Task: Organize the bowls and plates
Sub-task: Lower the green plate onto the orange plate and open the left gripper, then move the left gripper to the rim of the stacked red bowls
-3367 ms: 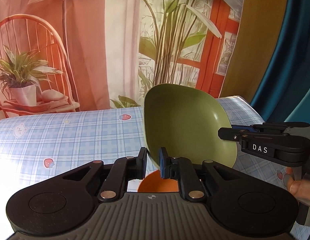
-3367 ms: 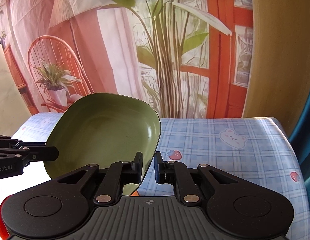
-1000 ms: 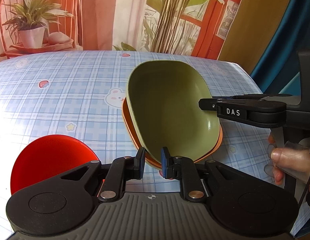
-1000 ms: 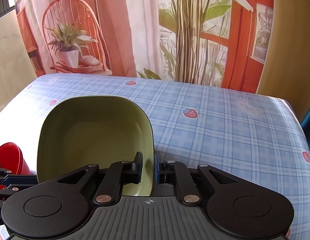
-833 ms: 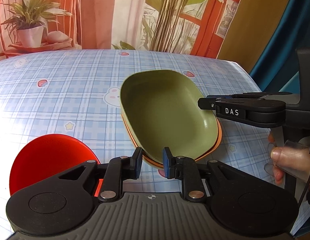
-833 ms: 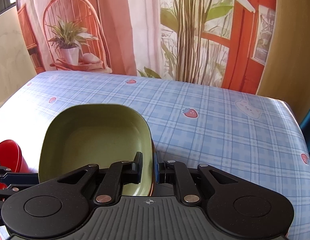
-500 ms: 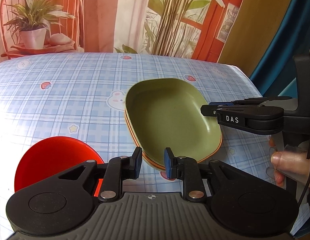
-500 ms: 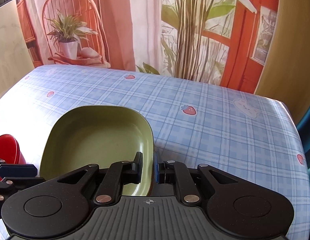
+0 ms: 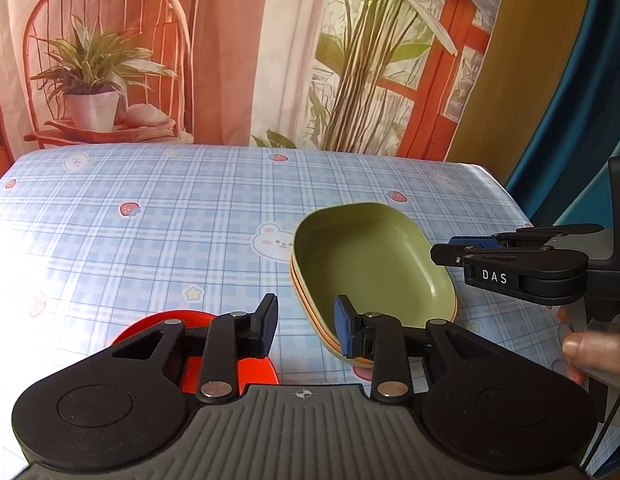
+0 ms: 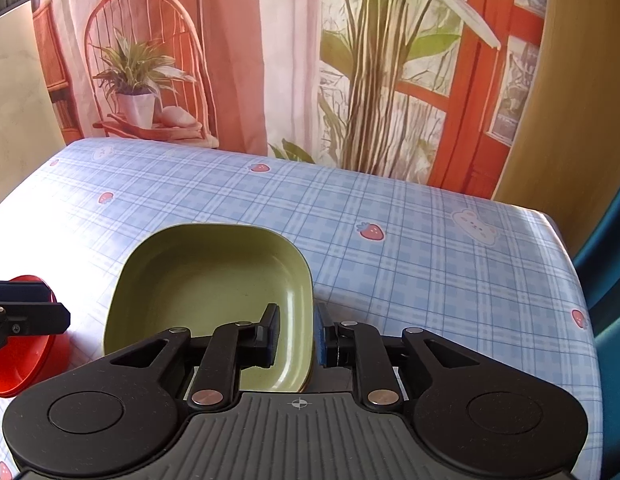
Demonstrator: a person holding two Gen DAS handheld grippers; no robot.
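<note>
Two views disagree on detail. Beyond my tongs spreads the checked tablecloth point(image 9: 150, 240). My left view shows the green dish point(image 9: 374, 264) nested on an orange one point(image 9: 306, 304); my right view hides that orange rim. Left of my left gripper point(image 9: 306, 326), whose jaws have just been parting off the dish, sits a half-hidden red bowl point(image 9: 254, 372). My right gripper point(image 10: 296, 332) has just been loosening, straddling the green rim without pinching it.
</note>
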